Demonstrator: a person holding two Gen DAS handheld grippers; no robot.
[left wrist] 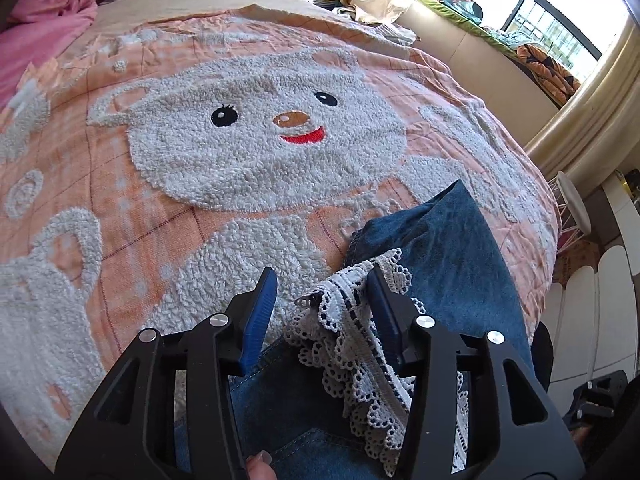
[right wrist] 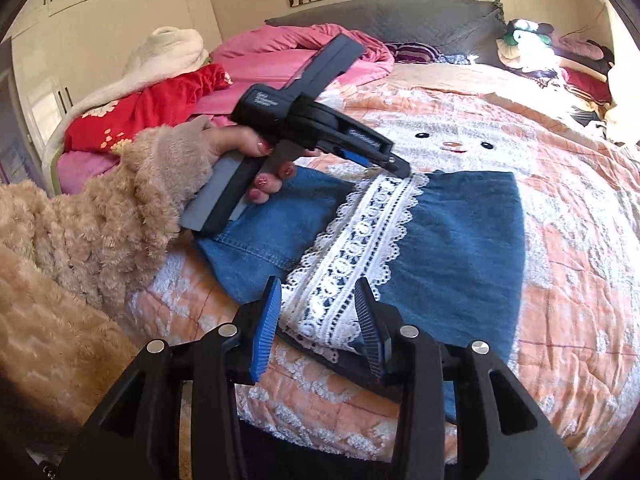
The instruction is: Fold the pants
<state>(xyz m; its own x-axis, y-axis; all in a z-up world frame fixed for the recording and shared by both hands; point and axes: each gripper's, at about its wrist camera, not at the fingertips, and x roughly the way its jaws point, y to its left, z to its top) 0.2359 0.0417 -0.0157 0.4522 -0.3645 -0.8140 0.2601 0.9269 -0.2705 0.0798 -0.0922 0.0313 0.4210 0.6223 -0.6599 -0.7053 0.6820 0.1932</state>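
Blue denim pants point(right wrist: 460, 240) with a white lace hem band point(right wrist: 360, 248) lie folded on the bed. My right gripper point(right wrist: 318, 292) is open, its fingers on either side of the lace band's near end at the pants' near edge. My left gripper point(left wrist: 322, 280) is open over the far end of the lace point(left wrist: 352, 320); the lace drapes against its right finger. In the right wrist view the left gripper point(right wrist: 400, 170) rests its tip on the lace's far end. The denim point(left wrist: 452, 248) shows in the left wrist view too.
The bed carries a peach quilt with a white bear point(left wrist: 260, 132). Pink and red bedding point(right wrist: 168, 104) is piled at the bed's left side. Clothes are heaped by the headboard point(right wrist: 552, 52). A window and a white stool point(left wrist: 574, 204) are at the right of the left wrist view.
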